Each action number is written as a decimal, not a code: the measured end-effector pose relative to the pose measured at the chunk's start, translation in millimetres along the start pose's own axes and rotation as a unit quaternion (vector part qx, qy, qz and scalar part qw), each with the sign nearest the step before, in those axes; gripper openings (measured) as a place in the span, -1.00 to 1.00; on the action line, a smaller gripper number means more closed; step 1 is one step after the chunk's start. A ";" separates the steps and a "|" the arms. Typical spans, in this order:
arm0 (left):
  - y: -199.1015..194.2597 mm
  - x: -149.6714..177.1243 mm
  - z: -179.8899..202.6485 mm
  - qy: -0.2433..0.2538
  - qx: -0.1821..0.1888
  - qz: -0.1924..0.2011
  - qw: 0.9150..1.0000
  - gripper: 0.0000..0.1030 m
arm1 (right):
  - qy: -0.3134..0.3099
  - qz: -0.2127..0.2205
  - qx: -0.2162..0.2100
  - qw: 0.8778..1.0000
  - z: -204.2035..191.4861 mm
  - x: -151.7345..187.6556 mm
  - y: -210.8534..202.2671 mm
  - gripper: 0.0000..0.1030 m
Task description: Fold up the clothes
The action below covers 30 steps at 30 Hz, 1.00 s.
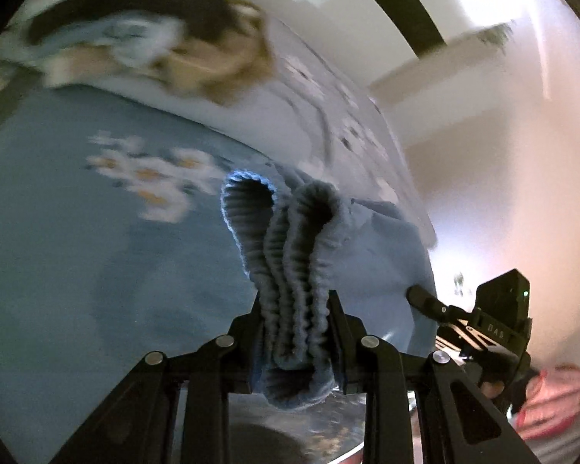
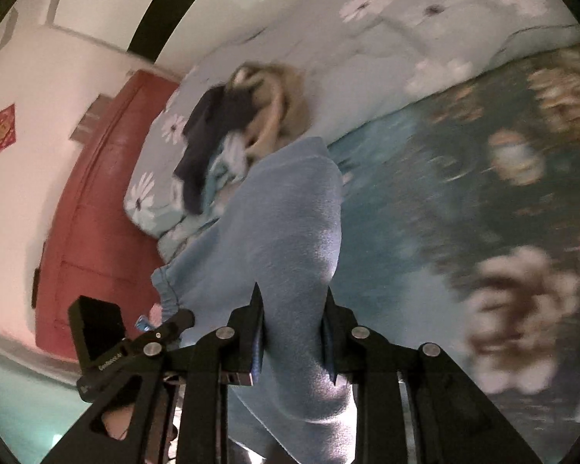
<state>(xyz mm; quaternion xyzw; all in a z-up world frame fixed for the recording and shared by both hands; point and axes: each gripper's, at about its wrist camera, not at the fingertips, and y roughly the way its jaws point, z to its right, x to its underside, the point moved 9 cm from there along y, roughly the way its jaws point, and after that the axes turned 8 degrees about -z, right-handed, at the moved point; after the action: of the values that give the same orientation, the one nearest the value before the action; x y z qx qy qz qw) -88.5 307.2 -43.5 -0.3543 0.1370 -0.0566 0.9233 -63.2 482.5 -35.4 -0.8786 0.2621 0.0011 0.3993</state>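
One blue garment [image 1: 297,247], 2 grippers: left gripper [image 1: 294,309] jaws pinch its ribbed cuff, right gripper [image 2: 292,305] jaws pinch its fleece. One clothes pile [image 2: 243,116] on bed [image 2: 406,201].

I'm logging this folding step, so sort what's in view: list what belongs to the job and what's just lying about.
In the job:
- light blue garment, its ribbed cuff bunched in the left gripper
- right gripper, clamped on the plain fabric of the same garment

Lying about:
- pile of dark and tan clothes, perhaps next to fold
- floral bedspread
- red door
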 end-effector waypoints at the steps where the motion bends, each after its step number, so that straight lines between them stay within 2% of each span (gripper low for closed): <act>1: 12.1 0.9 15.2 0.008 0.007 -0.011 1.000 -0.43 | 0.002 0.007 0.007 1.000 10.6 -1.3 -16.6 -0.51; 7: 87.2 22.9 120.6 0.069 0.041 -0.077 0.994 -0.43 | 0.016 0.049 0.063 0.997 79.3 -4.0 -129.0 -0.51; 10: 121.3 37.8 164.2 0.078 0.061 -0.107 0.989 -0.43 | 0.028 0.063 0.084 0.994 109.5 -2.7 -174.3 -0.51; 15: 174.5 58.9 217.0 0.096 0.074 -0.156 0.980 -0.43 | 0.038 0.048 0.117 0.991 160.3 -0.2 -212.0 -0.50; 19: 211.9 89.0 242.7 0.113 0.074 -0.198 0.971 -0.42 | 0.046 0.033 0.144 0.988 200.7 1.8 -238.3 -0.50; 24: 246.1 121.0 251.8 0.118 0.071 -0.225 0.964 -0.41 | 0.051 0.016 0.174 0.983 249.3 3.4 -269.2 -0.49; 30: 270.3 124.5 226.8 0.083 0.061 -0.221 0.970 -0.35 | 0.069 0.032 0.150 0.986 290.6 2.8 -257.1 -0.44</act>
<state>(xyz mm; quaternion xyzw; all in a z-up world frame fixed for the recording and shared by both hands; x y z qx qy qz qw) 99.1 627.6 -89.7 -0.3129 0.1283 -0.2965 0.8932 118.1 825.1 -53.7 -0.7979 0.3147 -0.0861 0.5068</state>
